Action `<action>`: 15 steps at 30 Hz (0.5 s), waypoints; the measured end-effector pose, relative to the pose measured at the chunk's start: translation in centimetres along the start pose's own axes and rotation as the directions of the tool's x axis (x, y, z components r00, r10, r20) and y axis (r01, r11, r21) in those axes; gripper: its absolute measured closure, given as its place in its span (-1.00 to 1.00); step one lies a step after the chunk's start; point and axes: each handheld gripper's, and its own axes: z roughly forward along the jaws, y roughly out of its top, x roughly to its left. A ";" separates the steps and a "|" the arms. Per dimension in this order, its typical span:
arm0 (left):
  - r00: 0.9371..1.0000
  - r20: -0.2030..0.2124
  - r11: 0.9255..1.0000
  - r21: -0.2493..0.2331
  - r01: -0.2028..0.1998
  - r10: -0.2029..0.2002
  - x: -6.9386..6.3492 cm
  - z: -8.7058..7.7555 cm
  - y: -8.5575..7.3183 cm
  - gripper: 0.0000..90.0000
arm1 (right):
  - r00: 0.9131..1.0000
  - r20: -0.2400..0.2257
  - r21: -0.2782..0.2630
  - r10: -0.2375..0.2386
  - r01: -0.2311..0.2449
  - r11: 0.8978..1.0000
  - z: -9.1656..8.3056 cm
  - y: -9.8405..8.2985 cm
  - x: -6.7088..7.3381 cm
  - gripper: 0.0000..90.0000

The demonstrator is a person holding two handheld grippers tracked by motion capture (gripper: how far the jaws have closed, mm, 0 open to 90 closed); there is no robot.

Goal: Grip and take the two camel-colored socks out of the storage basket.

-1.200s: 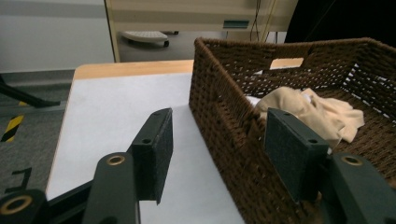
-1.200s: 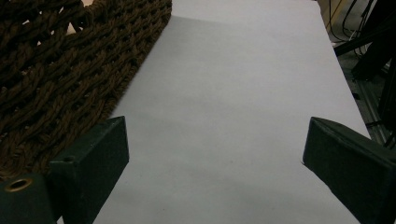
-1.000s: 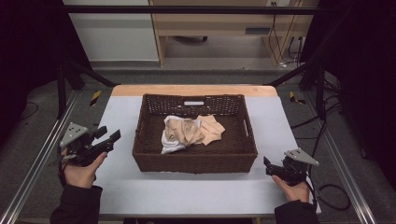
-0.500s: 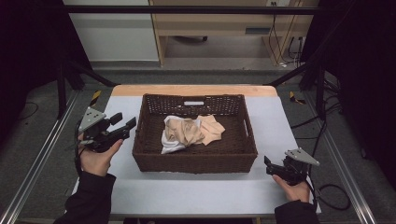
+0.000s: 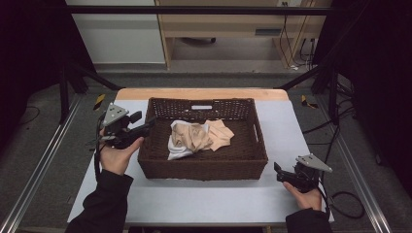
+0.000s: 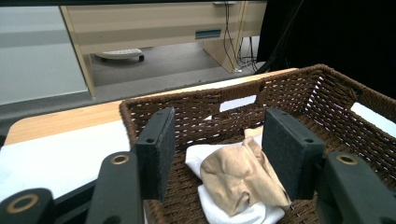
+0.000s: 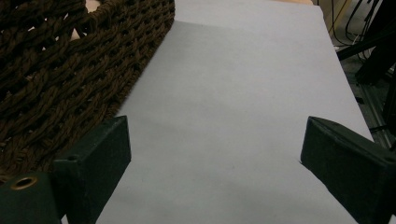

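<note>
Nothing looks grasped yet: the left claw, spread wide, hovers at the basket's nine o'clock rim facing the crumpled cloths, while the right claw rests released on the worktop.

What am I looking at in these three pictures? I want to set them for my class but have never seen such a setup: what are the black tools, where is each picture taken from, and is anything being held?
A person sits at a table with a hand-held two-jaw gripper in each hand. The high view looks down from above; the left gripper is at the left by the basket's edge, the right gripper rests low near the table's right corner. Each of the other two pictures comes from a camera riding on one gripper, looking along its black jaws. On the table stands a brown wicker basket holding crumpled tan and white cloths. The left gripper view looks into the basket at the cloths; the right gripper view looks over bare table beside the basket. Both grippers are open and hold nothing.
</note>
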 end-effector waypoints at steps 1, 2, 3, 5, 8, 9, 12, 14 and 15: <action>1.000 0.002 1.000 0.001 -0.001 0.001 -0.1 0.3 0.1 -0.02 | 1.000 -0.001 0.001 0.000 0.000 1.000 0.0 0.0 0.0 -0.81; 1.000 0.002 1.000 0.001 -0.001 0.001 -0.1 0.3 0.1 -0.02 | 1.000 -0.001 0.001 0.000 0.000 1.000 0.0 0.0 0.0 -0.81; 1.000 0.004 1.000 0.001 0.000 0.000 -0.3 0.7 0.1 -0.02 | 1.000 -0.001 0.001 -0.001 0.001 1.000 0.0 0.0 0.0 -0.81; 1.000 0.005 1.000 -0.005 0.003 -0.003 -0.5 1.2 0.1 -0.02 | 1.000 -0.002 -0.001 0.001 -0.001 1.000 0.0 0.0 0.0 -0.81; 1.000 0.012 1.000 -0.001 0.001 -0.001 -1.0 2.1 0.3 -0.01 | 1.000 -0.002 0.000 -0.004 0.004 1.000 0.1 0.0 0.1 -0.81; 1.000 0.013 1.000 0.002 -0.007 0.007 -1.3 2.7 0.3 -0.01 | 1.000 -0.002 0.001 -0.005 0.005 1.000 0.1 0.0 0.1 -0.81; 1.000 0.011 1.000 0.012 -0.016 0.016 -1.6 3.4 0.3 -0.01 | 1.000 -0.001 0.006 -0.004 0.004 1.000 0.1 -0.1 0.1 -0.82; 1.000 0.009 1.000 0.021 -0.021 0.021 -1.8 4.1 0.3 -0.01 | 1.000 0.003 0.009 -0.004 0.004 1.000 0.2 -0.1 0.1 -0.83; 1.000 0.013 0.999 0.027 -0.024 0.023 -2.0 4.8 0.2 -0.01 | 1.000 0.003 0.008 -0.002 0.002 1.000 0.2 -0.1 0.1 -0.83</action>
